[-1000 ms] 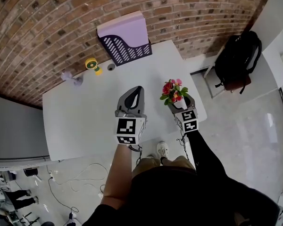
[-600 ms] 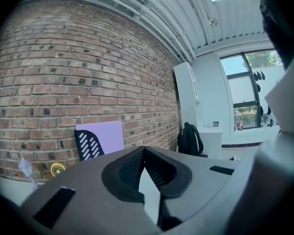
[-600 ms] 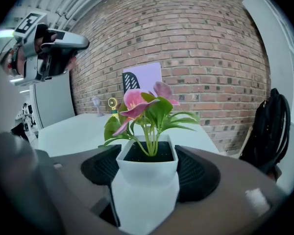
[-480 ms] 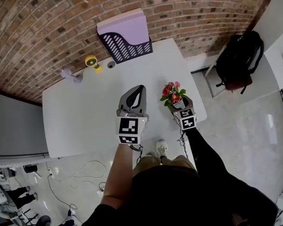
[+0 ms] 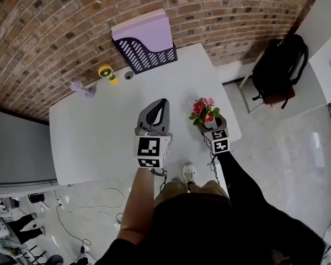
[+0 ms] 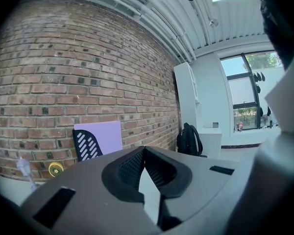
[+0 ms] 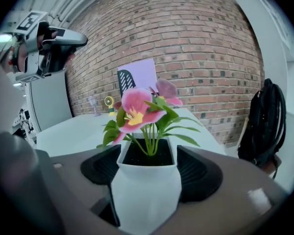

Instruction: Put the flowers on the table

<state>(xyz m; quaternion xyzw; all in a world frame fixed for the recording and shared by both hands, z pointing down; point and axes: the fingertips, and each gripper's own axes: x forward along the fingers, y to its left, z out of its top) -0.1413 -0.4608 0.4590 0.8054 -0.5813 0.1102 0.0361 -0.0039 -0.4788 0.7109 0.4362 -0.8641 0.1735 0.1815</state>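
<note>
A small white pot [image 7: 147, 192] of pink and red flowers [image 7: 137, 109] sits between the jaws of my right gripper [image 7: 149, 170], which is shut on the pot's sides. In the head view the flowers [image 5: 204, 110] and the right gripper [image 5: 211, 122] are over the right front part of the white table [image 5: 94, 137], close to its right edge. I cannot tell whether the pot touches the tabletop. My left gripper [image 5: 160, 105] hovers over the table's middle front, to the left of the flowers. Its jaws meet at the tips [image 6: 143, 149] with nothing between them.
A black mesh file holder with purple folders [image 5: 146, 42] stands at the table's far edge against the brick wall. A yellow toy [image 5: 106, 73], a small round object [image 5: 129, 76] and a lilac item [image 5: 83, 89] lie at the far left. A black backpack [image 5: 279, 65] rests on a chair to the right.
The right gripper with the flower pot has shifted only slightly, staying over the table's right front. The left gripper has hardly moved.
</note>
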